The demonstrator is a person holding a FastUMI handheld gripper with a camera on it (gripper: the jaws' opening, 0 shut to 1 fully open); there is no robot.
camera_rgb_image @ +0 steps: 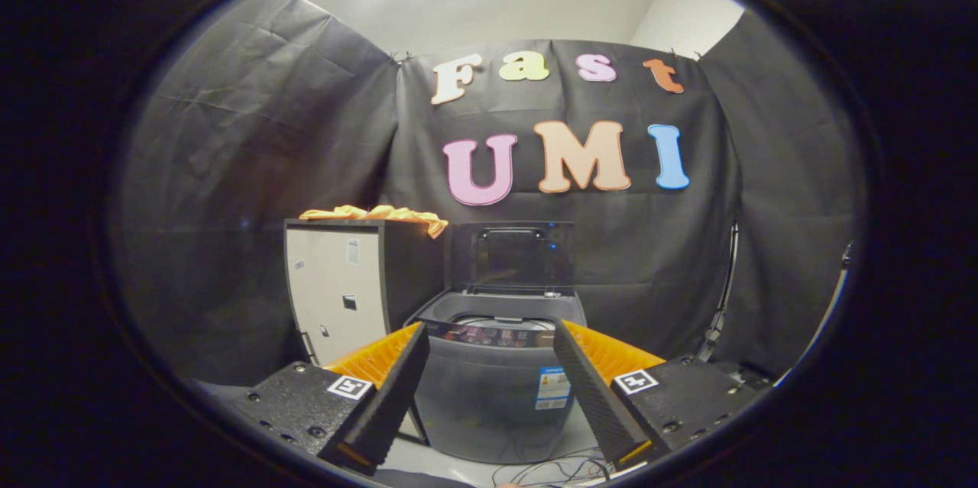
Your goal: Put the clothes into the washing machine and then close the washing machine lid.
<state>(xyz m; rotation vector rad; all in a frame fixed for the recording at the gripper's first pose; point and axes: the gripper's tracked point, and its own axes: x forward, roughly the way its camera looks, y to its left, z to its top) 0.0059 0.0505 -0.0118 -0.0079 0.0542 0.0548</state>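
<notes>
Black wrinkled cloth backdrop. Grey plastic top-loading washing machine (pixel 497 389), lid (pixel 522 255) upright, label unreadable. Crumpled orange clothes (pixel 378 214) atop boxy cabinet (pixel 344 289) beside. Gripper (pixel 489 335) fingers apart, empty.

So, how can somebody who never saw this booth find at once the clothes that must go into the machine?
Beyond the open gripper stands a grey washing machine with its lid raised. Beside it stands a taller cabinet with a pale front. The clothes lie crumpled on top of that cabinet: the one soft orange thing among hard boxes.
</notes>
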